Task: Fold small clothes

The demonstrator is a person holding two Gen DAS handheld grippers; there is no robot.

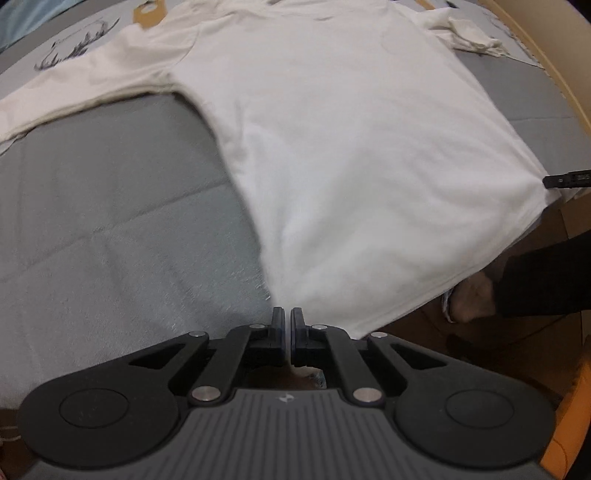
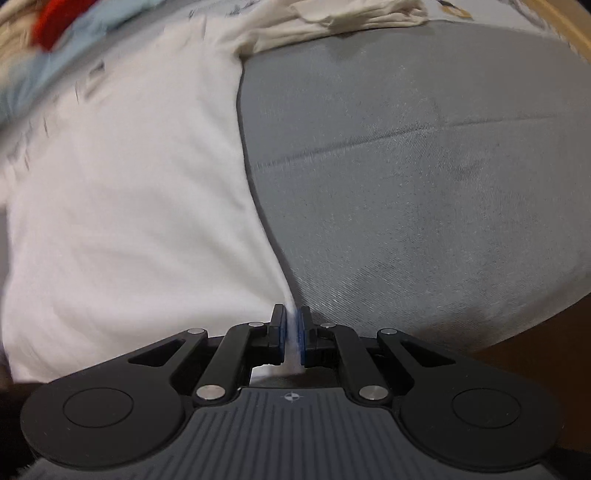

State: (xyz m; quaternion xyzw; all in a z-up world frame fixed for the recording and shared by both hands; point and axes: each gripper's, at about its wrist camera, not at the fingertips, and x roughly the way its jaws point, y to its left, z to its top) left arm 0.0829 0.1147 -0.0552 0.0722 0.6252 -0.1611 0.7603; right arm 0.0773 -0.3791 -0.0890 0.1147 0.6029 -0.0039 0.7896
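A white T-shirt (image 1: 332,129) lies spread on a grey bed surface (image 1: 110,221), collar end far from me, one sleeve stretched out to the left. My left gripper (image 1: 287,314) is shut on the shirt's near left hem corner. My right gripper (image 2: 294,314) is shut on the other hem corner of the T-shirt (image 2: 129,203), with white cloth showing between its blue pads. The right gripper's fingertip (image 1: 565,180) shows at the right edge of the left wrist view, at the hem corner. The hem hangs slightly off the bed's near edge.
Other crumpled white clothes (image 2: 351,18) lie at the far end of the bed. A light blue and red item (image 2: 55,29) sits at far left. A printed garment (image 1: 74,48) lies beyond the sleeve. A person's foot (image 1: 469,299) and the floor are below the bed edge.
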